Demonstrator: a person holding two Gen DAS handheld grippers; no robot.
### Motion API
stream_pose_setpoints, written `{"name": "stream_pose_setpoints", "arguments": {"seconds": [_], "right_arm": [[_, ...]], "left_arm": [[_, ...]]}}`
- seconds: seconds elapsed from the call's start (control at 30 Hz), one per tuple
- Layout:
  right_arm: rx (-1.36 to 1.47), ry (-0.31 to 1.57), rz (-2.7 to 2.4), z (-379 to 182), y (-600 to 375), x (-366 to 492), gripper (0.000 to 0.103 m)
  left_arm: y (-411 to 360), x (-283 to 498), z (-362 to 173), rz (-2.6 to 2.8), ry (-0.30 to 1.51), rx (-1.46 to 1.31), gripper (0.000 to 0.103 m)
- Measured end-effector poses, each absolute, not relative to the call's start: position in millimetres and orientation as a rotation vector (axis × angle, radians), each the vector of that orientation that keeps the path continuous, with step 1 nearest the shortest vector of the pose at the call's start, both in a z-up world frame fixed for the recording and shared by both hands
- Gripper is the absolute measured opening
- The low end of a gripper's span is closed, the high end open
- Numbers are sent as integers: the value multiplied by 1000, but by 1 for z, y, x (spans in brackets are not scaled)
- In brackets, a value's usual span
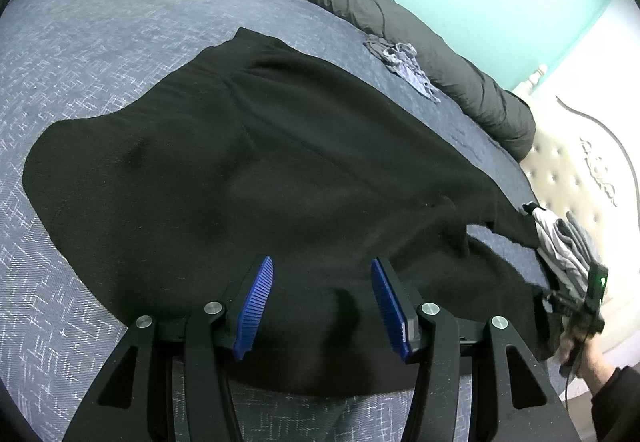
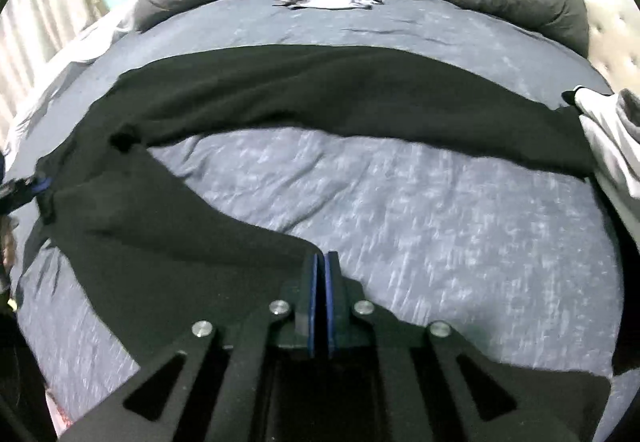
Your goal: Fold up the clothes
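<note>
Here, the scene by its parts:
Garment: black trousers (image 1: 248, 169) are spread flat on the blue-grey bedspread (image 1: 80, 53); in the right wrist view they run from the left edge across the middle of the frame, one leg (image 2: 360, 101) stretched towards the right edge, the other leg (image 2: 192, 242) coming down to the lower centre.
Right gripper (image 2: 321, 262): its jaws are seen pressed together at the lower centre, and the hem of the near leg appears to be pinched between the pads.
Left gripper (image 1: 322, 282): its jaws stand apart over the waist end at the bottom of the frame, the pads not pressing the cloth.
Step in hand (judged): the near leg is to be carried over onto the far one.
Doing it well: the hem should be kept pinched, lifted just clear of the bed and laid edge on edge; the waist is best held down meanwhile.
Risk: the soft cloth may drag and bunch.
Other laundry: a folded grey-and-white pile (image 1: 568, 242) lies at the right edge.
Writing, brands: none can be read.
</note>
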State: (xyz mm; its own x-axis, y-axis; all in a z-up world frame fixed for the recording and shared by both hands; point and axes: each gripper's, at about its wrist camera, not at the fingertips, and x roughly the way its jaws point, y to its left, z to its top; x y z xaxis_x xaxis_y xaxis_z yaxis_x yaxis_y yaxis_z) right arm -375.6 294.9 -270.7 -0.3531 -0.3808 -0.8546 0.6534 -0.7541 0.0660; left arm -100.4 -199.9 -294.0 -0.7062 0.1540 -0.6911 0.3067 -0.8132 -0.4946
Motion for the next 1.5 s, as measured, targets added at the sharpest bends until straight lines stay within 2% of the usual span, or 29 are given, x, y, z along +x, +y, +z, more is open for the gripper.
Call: {"name": "stream_pose_setpoints", "arguments": {"seconds": [0.17,0.23,0.4,0.47,0.53,0.63,0.77,0.9,1.0,1.1,1.13,1.3,1.4,1.5], "right_arm": [[1409,360,-2090,-295,289,-395,4],[1417,378,-2146,-292,300,-398,11],[1378,310,-2334,-263,361,-403,12],[1341,266,-2386,-248,392,-397,16],[1321,254,-2441,-239,419,-389,32],[1335,224,-2511,-235,457,-379,36],[1414,136,-2603,-244,506,-370,38],[1453,88,-2645,-252,529,-368,54],[1444,34,-2651,-254,536,-370,55],[1389,-25,-2616,-251,537,-368,54],[1378,-29,-2596,-251,535,-368,43],[1417,-18,-2524,-258,528,-373,7],[1343,-109,-2580,-249,535,-376,4],[1258,-124,-2671,-235,536,-380,3]], "left_arm": [[-200,-100,-294,-2665,923,1166,56],[-202,-100,-294,-2663,927,1163,56],[-203,-100,-295,-2659,937,1161,57],[-201,-100,-294,-2664,935,1162,57],[-201,-101,-293,-2668,932,1163,57],[-199,-102,-292,-2670,931,1162,57],[-198,-102,-292,-2668,919,1166,58],[-197,-103,-291,-2665,912,1166,58],[-196,-104,-291,-2663,907,1168,58],[-195,-106,-291,-2664,902,1175,58],[-195,-106,-292,-2665,899,1178,58],[-194,-108,-293,-2668,892,1185,58],[-194,-108,-293,-2668,889,1187,58],[-193,-107,-294,-2666,885,1189,58]]}}
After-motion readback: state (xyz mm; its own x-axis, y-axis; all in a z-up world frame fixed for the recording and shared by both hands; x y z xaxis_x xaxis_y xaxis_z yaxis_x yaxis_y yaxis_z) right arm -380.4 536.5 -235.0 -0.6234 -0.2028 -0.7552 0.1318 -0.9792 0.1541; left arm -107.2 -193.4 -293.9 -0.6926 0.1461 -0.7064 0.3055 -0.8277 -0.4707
